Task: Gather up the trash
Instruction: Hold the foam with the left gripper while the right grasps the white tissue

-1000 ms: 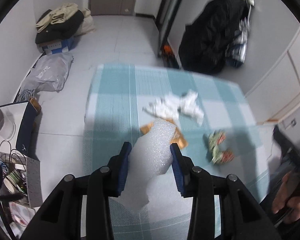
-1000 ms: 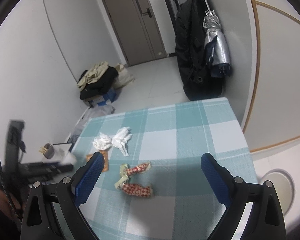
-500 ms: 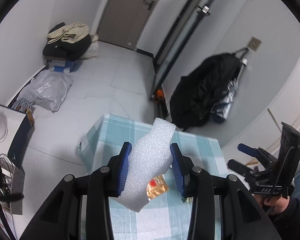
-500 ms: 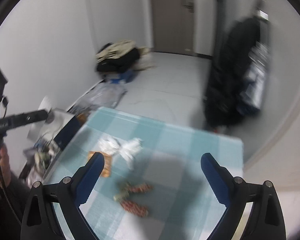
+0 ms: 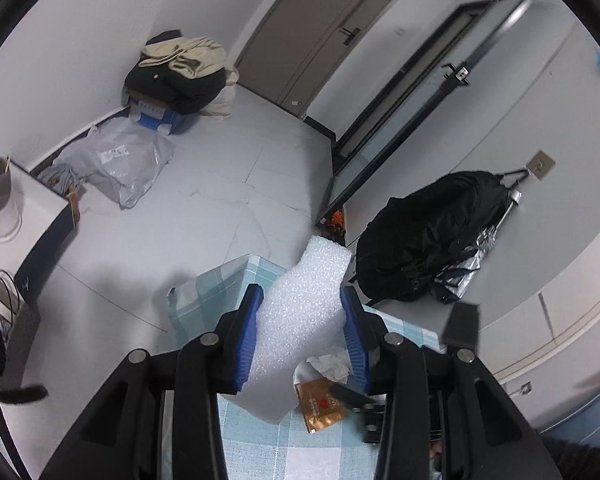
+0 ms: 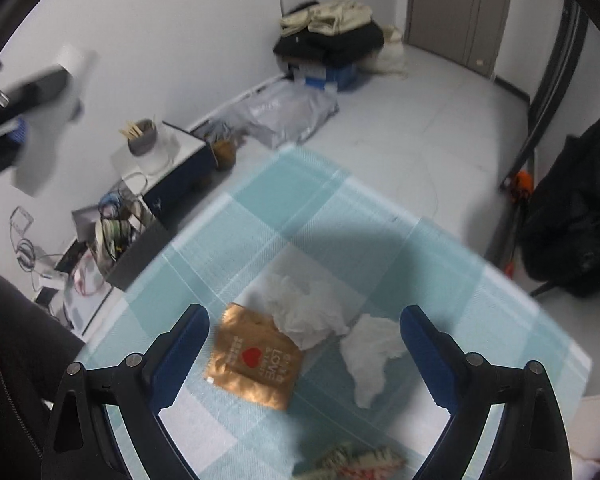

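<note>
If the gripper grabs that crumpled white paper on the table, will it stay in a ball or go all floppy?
The crumpled white paper probably squashes easily: it is thin, loosely wrinkled tissue. It likely weighs very little and might flop or unfold when lifted. The right gripper hangs open above it, and a second wad lying beside it may drag along.

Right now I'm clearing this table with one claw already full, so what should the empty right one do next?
Probably lower the open right claw onto the gold wrapper lying between its fingers and close; the left claw already grips the white foam.
</note>
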The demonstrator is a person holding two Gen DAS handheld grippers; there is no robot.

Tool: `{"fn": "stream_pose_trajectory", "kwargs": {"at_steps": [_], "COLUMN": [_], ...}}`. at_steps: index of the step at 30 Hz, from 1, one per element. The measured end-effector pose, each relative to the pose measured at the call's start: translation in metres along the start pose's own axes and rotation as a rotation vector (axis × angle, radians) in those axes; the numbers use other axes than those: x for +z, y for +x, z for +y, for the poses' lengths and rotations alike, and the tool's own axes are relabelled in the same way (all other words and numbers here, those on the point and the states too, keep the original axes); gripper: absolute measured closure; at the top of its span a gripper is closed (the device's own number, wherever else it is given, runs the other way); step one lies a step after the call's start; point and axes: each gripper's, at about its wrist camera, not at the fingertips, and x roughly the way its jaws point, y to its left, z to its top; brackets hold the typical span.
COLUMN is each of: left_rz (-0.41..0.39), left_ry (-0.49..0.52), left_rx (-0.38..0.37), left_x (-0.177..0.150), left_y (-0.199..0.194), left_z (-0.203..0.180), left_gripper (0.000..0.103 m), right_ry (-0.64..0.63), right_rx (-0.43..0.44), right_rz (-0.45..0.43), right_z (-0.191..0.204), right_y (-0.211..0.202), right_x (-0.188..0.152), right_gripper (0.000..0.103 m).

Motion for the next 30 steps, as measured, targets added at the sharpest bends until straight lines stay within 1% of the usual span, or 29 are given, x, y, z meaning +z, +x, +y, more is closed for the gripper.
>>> {"fn": "stream_pose_trajectory", "kwargs": {"at_steps": [3, 5, 8, 11, 13, 14, 16, 19, 20, 22, 27, 30], "left_rz": [0.008, 0.009, 0.007, 0.004, 0.008, 0.011, 0.014, 0.016, 0.017, 0.018, 0.028, 0.026], "left_ry": [-0.009, -0.016, -0.023, -0.037, -0.046, -0.050, -0.053, -0.056, -0.055, -0.055, -0.036, -0.031], "left_rx": [0.008, 0.004, 0.004, 0.003, 0.002, 0.003, 0.003, 0.004, 0.004, 0.005, 0.010, 0.010], "left_x": [0.001, 0.002, 0.003, 0.004, 0.004, 0.004, 0.004, 0.004, 0.004, 0.004, 0.004, 0.003], "left_y": [0.000, 0.000, -0.002, -0.003, -0.002, -0.001, 0.000, 0.000, 0.000, 0.000, 0.002, 0.002], "left_z": [0.002, 0.004, 0.005, 0.006, 0.007, 0.007, 0.008, 0.008, 0.008, 0.008, 0.005, 0.005], "left_gripper": [0.069, 0.069, 0.069, 0.069, 0.069, 0.069, 0.069, 0.069, 0.069, 0.069, 0.069, 0.069], "right_ry": [-0.010, -0.039, -0.074, -0.114, -0.127, -0.128, -0.128, -0.125, -0.117, -0.104, -0.076, -0.053], "right_rx": [-0.011, -0.031, -0.058, -0.099, -0.097, -0.093, -0.090, -0.098, -0.089, -0.072, -0.050, -0.027], "right_rz": [0.009, 0.017, 0.042, 0.048, 0.045, 0.043, 0.044, 0.042, 0.039, 0.030, -0.003, -0.041], "right_z": [0.004, 0.009, 0.011, 0.016, 0.019, 0.019, 0.019, 0.018, 0.016, 0.015, 0.011, 0.009], "right_y": [0.013, 0.021, 0.028, 0.034, 0.034, 0.033, 0.032, 0.029, 0.027, 0.026, 0.011, -0.004], "right_x": [0.000, 0.000, 0.002, 0.003, 0.004, 0.004, 0.004, 0.003, 0.002, 0.002, 0.002, 0.001], "right_gripper": [0.008, 0.010, 0.018, 0.027, 0.040, 0.043, 0.059, 0.068, 0.069, 0.076, 0.079, 0.080]}}
